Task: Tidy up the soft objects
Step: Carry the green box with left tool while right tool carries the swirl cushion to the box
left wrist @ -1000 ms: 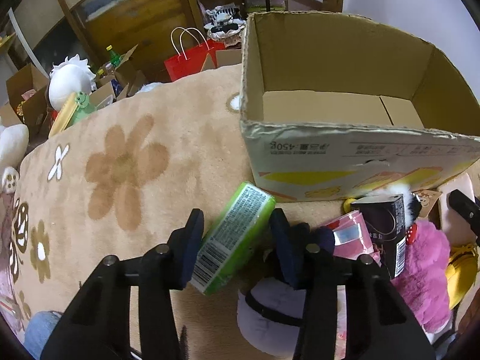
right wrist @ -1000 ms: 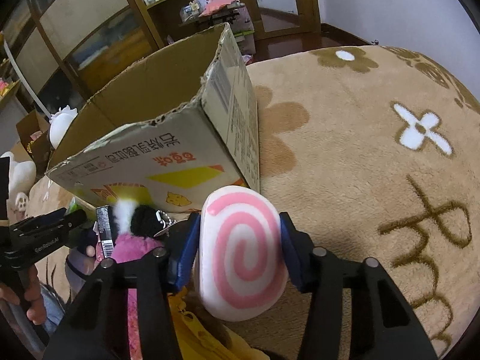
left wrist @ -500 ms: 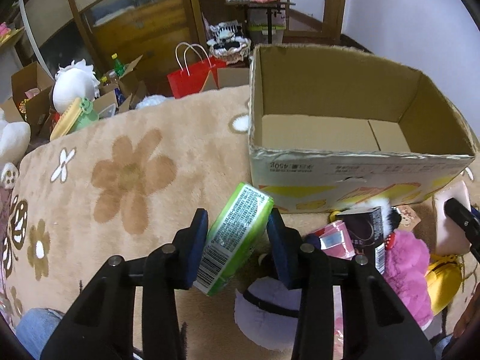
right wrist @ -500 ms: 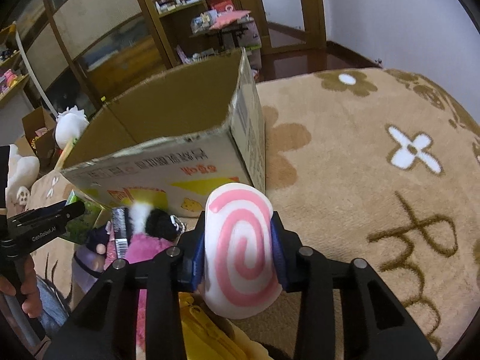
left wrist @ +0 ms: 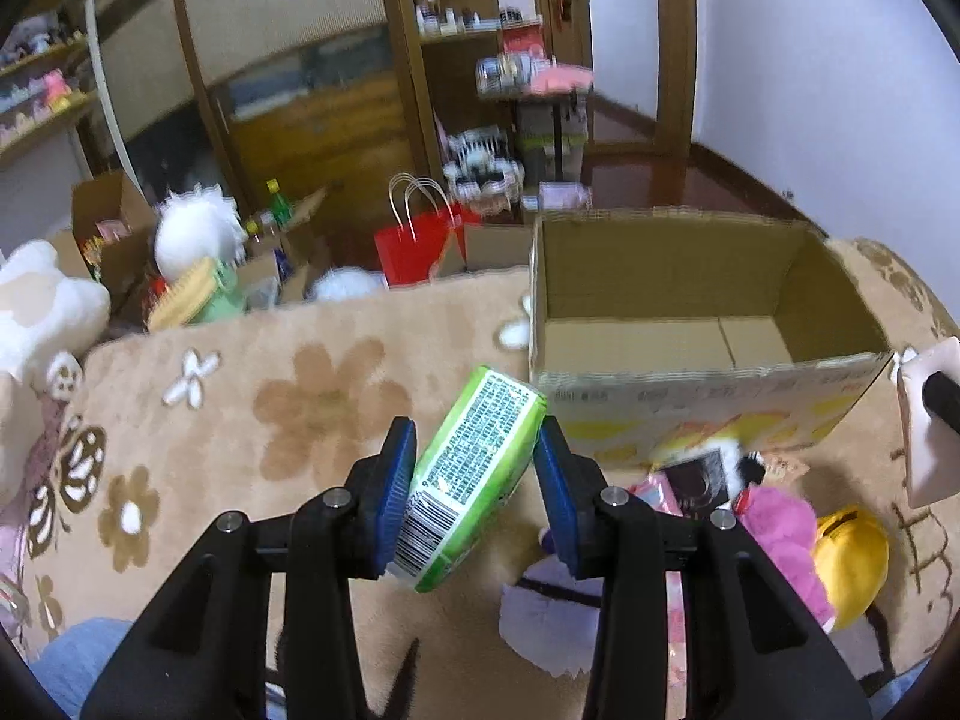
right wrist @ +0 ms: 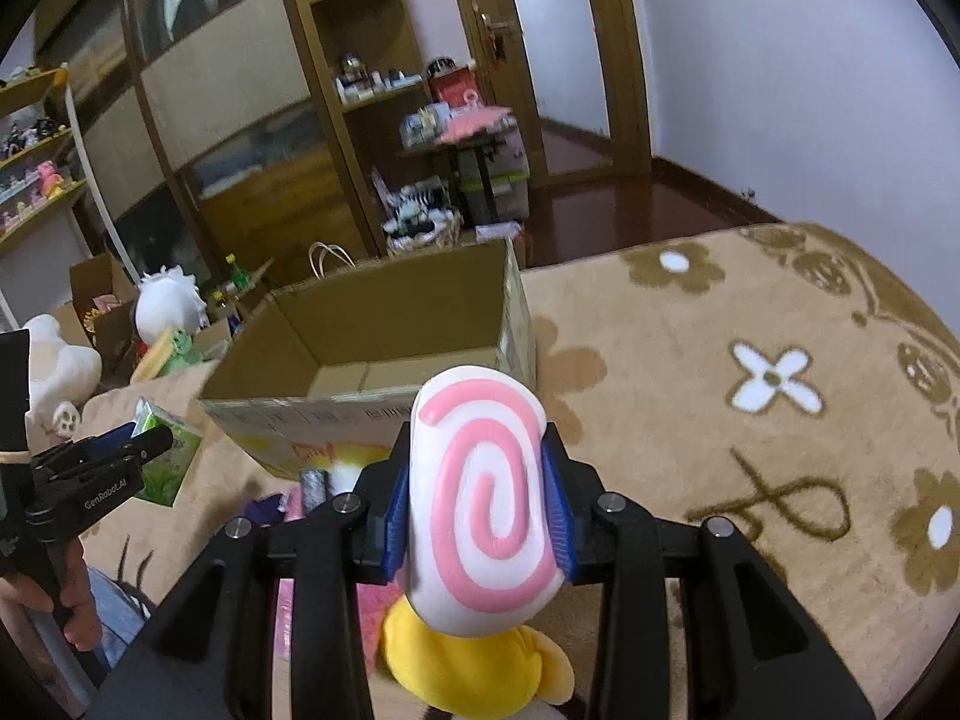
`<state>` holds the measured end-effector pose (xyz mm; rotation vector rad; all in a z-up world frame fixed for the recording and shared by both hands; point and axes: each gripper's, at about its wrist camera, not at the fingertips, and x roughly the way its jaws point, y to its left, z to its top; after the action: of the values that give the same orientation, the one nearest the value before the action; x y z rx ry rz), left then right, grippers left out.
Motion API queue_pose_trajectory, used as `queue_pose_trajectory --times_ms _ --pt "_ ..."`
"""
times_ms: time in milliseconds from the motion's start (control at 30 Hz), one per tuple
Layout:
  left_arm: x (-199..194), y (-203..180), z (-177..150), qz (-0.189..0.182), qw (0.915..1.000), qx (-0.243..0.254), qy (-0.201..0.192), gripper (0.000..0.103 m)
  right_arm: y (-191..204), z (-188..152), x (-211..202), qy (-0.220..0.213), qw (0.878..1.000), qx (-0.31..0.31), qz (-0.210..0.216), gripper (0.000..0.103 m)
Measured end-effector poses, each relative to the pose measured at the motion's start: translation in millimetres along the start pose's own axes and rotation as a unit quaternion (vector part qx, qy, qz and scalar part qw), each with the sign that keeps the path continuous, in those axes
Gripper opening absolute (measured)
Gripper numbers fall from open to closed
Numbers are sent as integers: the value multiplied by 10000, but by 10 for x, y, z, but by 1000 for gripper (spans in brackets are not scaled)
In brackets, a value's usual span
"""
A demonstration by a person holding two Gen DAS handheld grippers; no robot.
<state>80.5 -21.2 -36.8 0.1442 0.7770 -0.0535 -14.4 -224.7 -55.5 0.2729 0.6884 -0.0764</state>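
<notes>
Both loads look light and squashy: left tool (left wrist: 474,495) clamps the green pack (left wrist: 474,480) mid-body, skewed, could pivot; right tool (right wrist: 477,507) squeezes the spiral cushion (right wrist: 483,504) across its middle, secure.

The black plastic left gripper (right wrist: 129,450), seen off to the left of the right gripper's camera, carries white lettering reading "GenRobot.AI". The green soft pack (left wrist: 474,474) clamped between its blue pads shows a barcode and dense print too small to read. The open brown cardboard box (left wrist: 708,387) ahead has blurred, illegible printing on its front wall.
</notes>
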Motion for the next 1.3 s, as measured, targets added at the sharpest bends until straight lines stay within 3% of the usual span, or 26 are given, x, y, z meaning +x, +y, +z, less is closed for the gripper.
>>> queue_pose_trajectory --times_ms 400,600,967,1300 --pt "-464 -36 150 15 9967 205 -786 39 312 222 -322 -643 9973 -327 106 39" --pt "-562 -58 245 6 9951 228 -960 39 396 294 -383 -823 9956 -419 171 39" --pt "-534 -223 577 3 9904 479 -1297 39 518 546 -255 -983 9925 -689 215 39" --pt "-260 -343 852 32 9887 615 -1366 39 630 686 43 -923 9908 -963 224 40"
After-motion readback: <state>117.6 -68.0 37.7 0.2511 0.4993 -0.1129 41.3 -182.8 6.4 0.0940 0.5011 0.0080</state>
